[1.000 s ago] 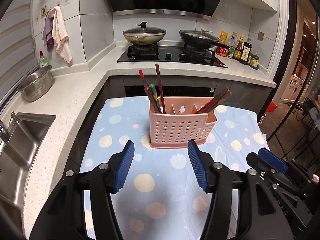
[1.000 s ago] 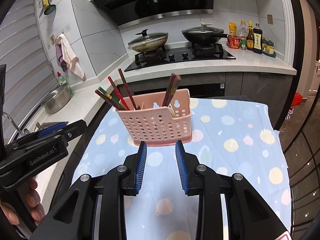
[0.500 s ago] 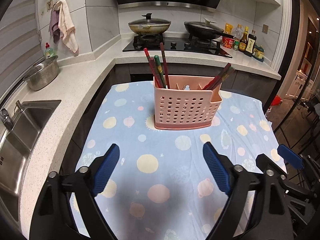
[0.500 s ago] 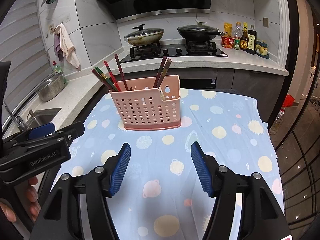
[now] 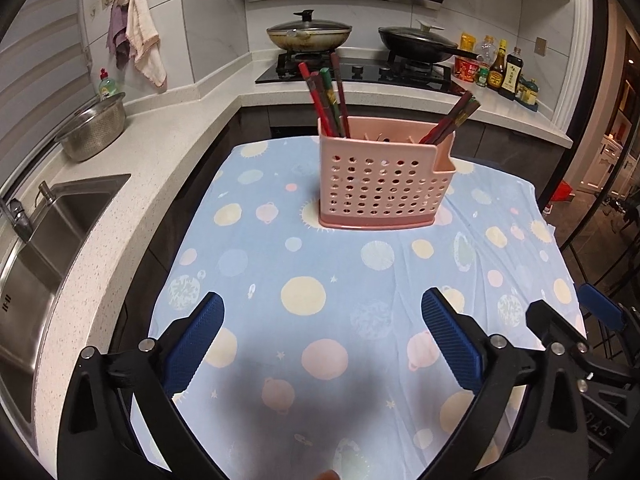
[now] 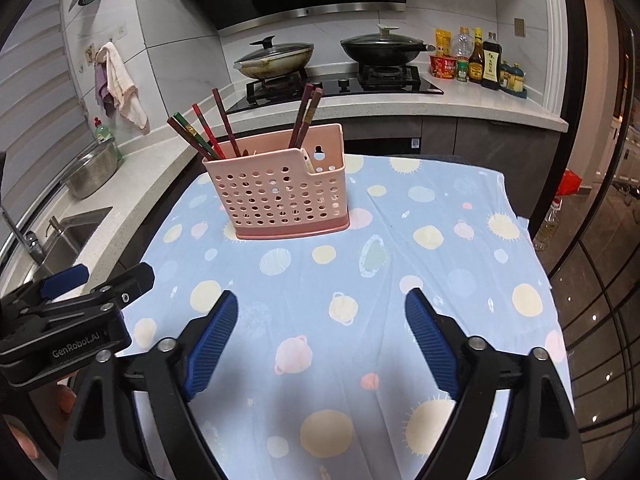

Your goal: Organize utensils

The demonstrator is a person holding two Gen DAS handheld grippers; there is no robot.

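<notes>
Both claws empty over the tabletop (image 5: 340, 320). My left claw (image 5: 322, 344) is spreading its jaws, nothing between them but cloth below. Right claw (image 6: 320, 334) likewise opening, nothing between its blue pads. Left claw also shows at the lower left edge of the right wrist view.

Pink utensil caddy (image 5: 380, 176) stands upright near the far middle of the tabletop, well apart from both claws. One bunch of chopsticks (image 5: 326, 96) leans in its left compartment, a second darker pair (image 5: 454, 118) in the right end compartment. Middle section looks mostly empty; a few pale tips may be in there, too small to tell.

Step in hand, as I judge it: a pause between sorts. No loose utensils visible on the cloth, so either the sorting is near done or the next job is regrouping sticks between compartments.

Next move would call for reaching forward over the caddy rim and pinching a thin stick near its upper end, then lifting straight so it clears the wall.

Materials:
- caddy: rigid moulded plastic, perforated front, stepped rim with a notch at right, solid base band
- chopsticks: slim, lacquered, red, green and dark brown; likely slick
- tablecloth (image 6: 440, 208): thin pale blue fabric, planet and sun print, faint creases; could drag
- claw pads: ribbed blue rubber
</notes>
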